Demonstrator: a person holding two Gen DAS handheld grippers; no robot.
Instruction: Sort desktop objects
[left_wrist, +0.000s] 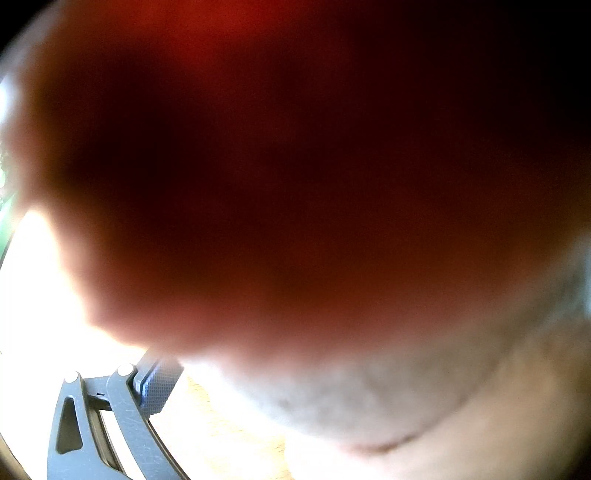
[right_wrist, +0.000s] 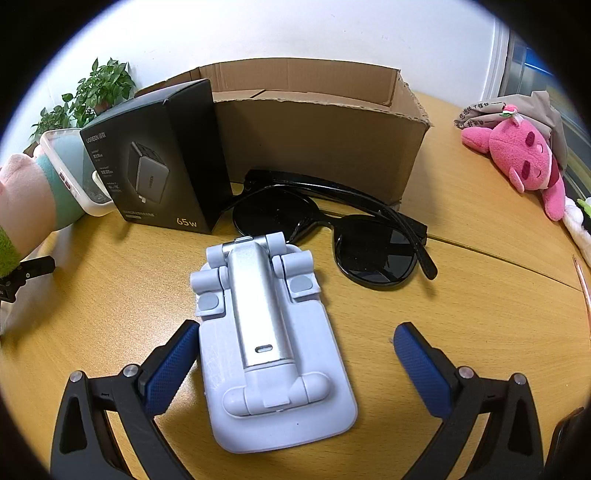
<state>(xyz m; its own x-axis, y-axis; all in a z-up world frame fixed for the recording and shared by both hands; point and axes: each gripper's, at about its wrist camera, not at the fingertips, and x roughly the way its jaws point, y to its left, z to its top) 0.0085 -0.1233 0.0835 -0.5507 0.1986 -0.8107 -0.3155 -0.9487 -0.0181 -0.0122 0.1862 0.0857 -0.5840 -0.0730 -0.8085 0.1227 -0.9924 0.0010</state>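
My right gripper (right_wrist: 295, 354) is open, its blue pads on either side of a folded white phone stand (right_wrist: 273, 347) that lies flat on the wooden table (right_wrist: 461, 314). The left pad (right_wrist: 173, 365) is close to the stand's edge; the right pad (right_wrist: 421, 369) is well apart. Black sunglasses (right_wrist: 332, 229) lie behind the stand. A black charger box (right_wrist: 159, 162) stands left of an open cardboard box (right_wrist: 317, 136). In the left wrist view a blurred red and whitish soft thing (left_wrist: 295, 184) fills the lens. Only one left finger (left_wrist: 155, 387) shows.
A pink plush toy (right_wrist: 524, 155) lies at the right by grey paper. A pale plush (right_wrist: 26, 206) and a white-cased phone (right_wrist: 74, 170) are at the left edge, with potted plants (right_wrist: 92, 96) behind.
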